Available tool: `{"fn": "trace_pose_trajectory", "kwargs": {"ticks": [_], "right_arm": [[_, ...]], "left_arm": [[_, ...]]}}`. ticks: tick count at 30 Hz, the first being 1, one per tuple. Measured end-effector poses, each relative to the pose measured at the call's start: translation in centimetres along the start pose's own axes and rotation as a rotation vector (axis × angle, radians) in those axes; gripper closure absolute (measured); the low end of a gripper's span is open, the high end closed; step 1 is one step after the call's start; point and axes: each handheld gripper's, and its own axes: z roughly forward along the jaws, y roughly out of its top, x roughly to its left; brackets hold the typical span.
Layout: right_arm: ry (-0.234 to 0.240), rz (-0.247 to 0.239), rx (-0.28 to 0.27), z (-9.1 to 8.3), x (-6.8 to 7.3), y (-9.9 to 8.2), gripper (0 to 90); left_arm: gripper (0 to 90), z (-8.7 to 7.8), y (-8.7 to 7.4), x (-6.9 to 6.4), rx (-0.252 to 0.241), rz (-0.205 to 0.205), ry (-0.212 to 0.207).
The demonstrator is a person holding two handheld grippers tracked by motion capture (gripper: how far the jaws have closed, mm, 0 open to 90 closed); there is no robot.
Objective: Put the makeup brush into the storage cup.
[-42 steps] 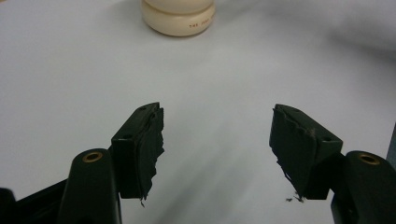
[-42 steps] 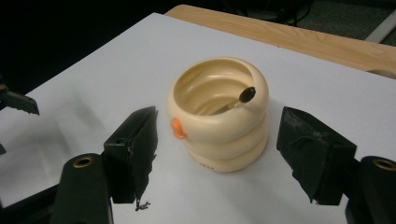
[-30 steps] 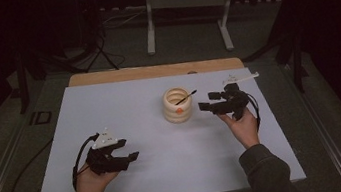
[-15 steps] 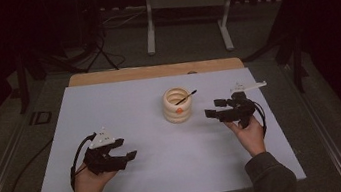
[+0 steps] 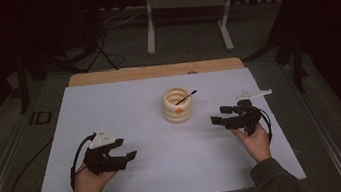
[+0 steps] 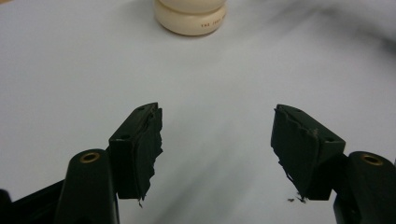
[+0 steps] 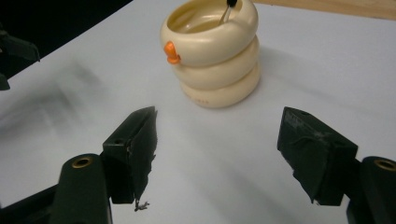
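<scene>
At the near edge of the white table, a person's two sleeved forearms come in from below, each hand carrying a black hand-held gripper. The left hand-held gripper sits low at the near left, angled toward the middle of the table, a grey three-cornered plate on its top and a dark cable looping behind it. In the left gripper view its jaws are spread wide with bare table between them, and its worn black pads show ragged, frayed edges. The right hand-held gripper sits a little farther in on the right side, aimed toward the table's centre. Its jaws are likewise spread apart and grip nothing, its pads standing over bare table in the right gripper view.

Beyond both, near the middle of the table, stands the cream ringed holder, three stacked rounded rings with a small orange nub on its upper ring. A thin black-tipped stick leans out of its open top toward the right. The holder is apart from both tools, nearer the right one.

Farther back, a strip of wooden board edges the table, and the legs of a pale metal stand rise from the dark floor behind.
</scene>
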Motion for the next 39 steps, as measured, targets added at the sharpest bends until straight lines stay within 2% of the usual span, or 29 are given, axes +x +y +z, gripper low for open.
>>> {"fn": "trace_pose_trajectory", "kwargs": {"ticks": [23,39], "right_arm": [[0.004,-0.005,0.005,-1.0,0.7,-2.4,27.3],[0.007,0.017,0.004,-1.7,0.8,-4.4,25.4]], "left_arm": [[33.1,0.0,-0.2,0.0,0.001,-0.003,0.003],[32.9,0.2,-0.3,-0.1,0.005,-0.003,-0.001]]}}
